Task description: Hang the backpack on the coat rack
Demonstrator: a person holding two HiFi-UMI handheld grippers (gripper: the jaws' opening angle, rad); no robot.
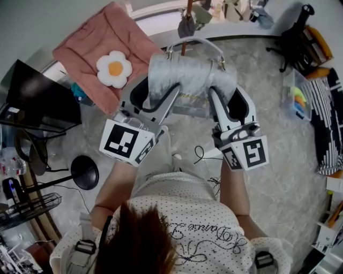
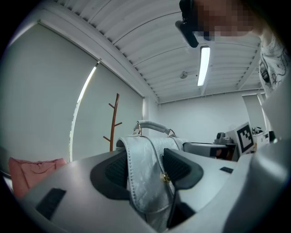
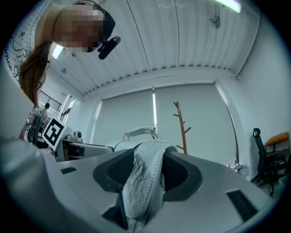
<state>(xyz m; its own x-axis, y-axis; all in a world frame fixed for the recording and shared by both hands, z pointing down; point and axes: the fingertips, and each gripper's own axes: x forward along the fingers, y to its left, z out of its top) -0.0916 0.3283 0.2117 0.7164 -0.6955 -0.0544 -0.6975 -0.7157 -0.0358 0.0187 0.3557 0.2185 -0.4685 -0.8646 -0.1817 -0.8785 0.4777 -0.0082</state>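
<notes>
In the head view, the silver-grey backpack (image 1: 187,75) hung off the floor at upper centre. The left tool (image 1: 155,99) was clamped on one side and the right tool (image 1: 228,104) on the other, probably to keep the bag level with its top handle (image 1: 195,43) towards the coat rack (image 1: 188,6) at the top edge. In the left gripper view, both pads pressed a fold of crinkled, leather-like flap with pale stitching and a small gold clasp (image 2: 166,178). The brown rack stood beyond at centre left, well apart. In the right gripper view, the jaws likewise pinched a stitched fold at lower centre, and the handle arched free above it, ready, I judged, for a peg.
</notes>
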